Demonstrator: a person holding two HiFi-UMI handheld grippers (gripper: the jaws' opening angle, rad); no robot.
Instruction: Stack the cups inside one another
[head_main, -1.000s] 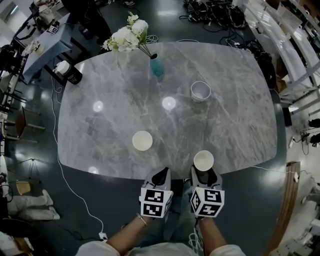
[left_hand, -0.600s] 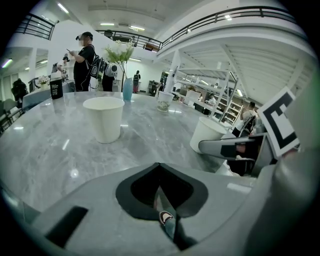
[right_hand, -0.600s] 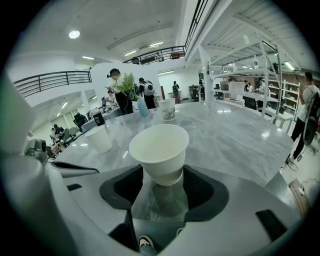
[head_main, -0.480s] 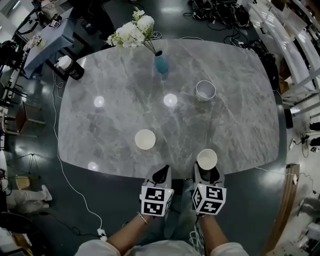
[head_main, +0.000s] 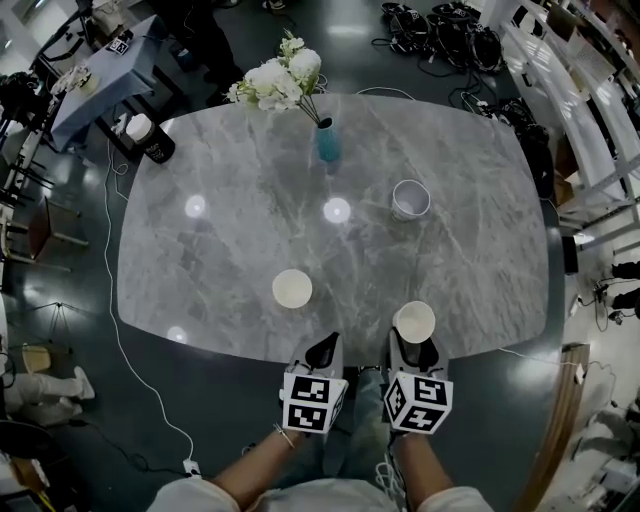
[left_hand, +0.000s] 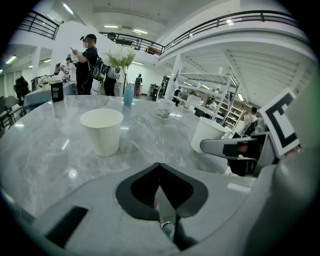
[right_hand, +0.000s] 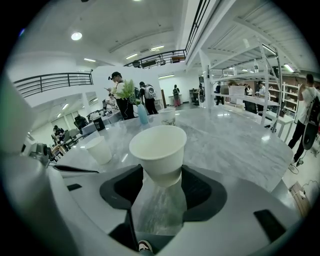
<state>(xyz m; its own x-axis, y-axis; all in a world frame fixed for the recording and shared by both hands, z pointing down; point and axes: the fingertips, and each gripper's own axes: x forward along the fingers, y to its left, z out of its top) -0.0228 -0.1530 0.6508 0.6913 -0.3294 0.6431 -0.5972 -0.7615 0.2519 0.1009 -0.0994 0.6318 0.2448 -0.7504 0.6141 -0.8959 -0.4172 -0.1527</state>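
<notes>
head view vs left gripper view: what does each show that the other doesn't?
Head view only: the full table outline, the wearer's forearms, floor cables. Left gripper view only: the left tongs close up, shut and empty, and a bystander beyond the table. Both: the loose cup, the held cup in the right tongs, the blue vase, the grey cup.

Cream cups (head_main: 292, 288), a grey veined marble table (head_main: 240, 240), teal vase (head_main: 327, 145), white flowers (head_main: 275, 78).
</notes>
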